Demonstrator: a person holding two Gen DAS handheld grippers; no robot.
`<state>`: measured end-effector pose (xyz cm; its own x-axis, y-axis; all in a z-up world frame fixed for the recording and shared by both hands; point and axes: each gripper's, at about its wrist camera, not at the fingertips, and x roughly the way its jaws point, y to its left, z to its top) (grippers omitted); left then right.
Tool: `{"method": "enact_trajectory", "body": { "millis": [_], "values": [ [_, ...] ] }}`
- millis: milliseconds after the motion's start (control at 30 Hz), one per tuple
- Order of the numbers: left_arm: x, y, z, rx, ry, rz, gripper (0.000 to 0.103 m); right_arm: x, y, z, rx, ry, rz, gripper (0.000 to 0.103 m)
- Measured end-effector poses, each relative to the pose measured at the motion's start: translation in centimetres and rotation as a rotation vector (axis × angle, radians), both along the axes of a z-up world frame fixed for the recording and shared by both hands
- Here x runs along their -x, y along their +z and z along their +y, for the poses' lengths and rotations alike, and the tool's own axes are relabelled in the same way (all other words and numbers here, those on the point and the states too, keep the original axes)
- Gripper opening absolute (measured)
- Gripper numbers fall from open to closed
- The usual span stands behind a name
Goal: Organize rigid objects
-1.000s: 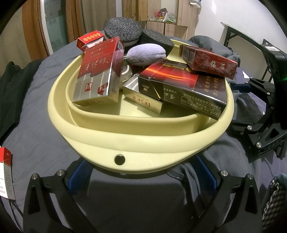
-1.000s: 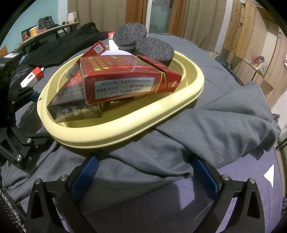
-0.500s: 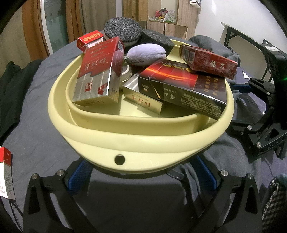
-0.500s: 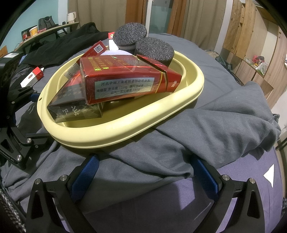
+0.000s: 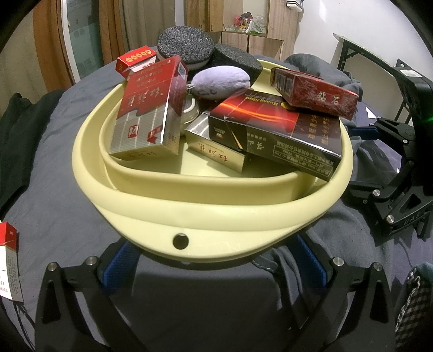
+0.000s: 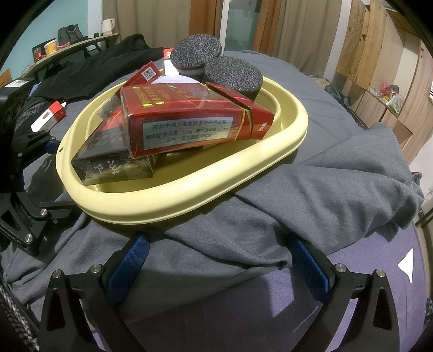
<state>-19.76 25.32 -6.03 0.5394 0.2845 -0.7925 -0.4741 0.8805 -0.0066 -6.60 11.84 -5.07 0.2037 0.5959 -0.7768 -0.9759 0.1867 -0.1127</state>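
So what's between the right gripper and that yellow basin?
Only rumpled grey cloth, seen in the right wrist view, separates the right gripper from the basin.

My left tool point(image 5: 213, 260) and right tool point(image 6: 216, 260) look alike: black angular frames, silver screws, ribbed blue finger pads point(image 6: 127, 266).

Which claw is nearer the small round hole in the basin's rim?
Left. The left claw straddles the rim right under the hole; the right claw sits over grey cloth at another side.

Grey garment point(image 6: 324, 189) lies crumpled on bed point(image 6: 379, 311). Kettle point(image 6: 108, 25) stands on shelf point(image 6: 78, 46). Curtains point(image 5: 46, 54) behind.
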Motion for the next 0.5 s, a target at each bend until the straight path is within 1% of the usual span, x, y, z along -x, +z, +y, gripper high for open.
{"method": "enact_trajectory", "body": {
  "millis": [500],
  "values": [
    [-0.01,0.00,-0.01,0.000,0.000,0.000,0.103,-0.07,-0.02,0.00,0.000,0.000,0.001,0.103]
  ]
}}
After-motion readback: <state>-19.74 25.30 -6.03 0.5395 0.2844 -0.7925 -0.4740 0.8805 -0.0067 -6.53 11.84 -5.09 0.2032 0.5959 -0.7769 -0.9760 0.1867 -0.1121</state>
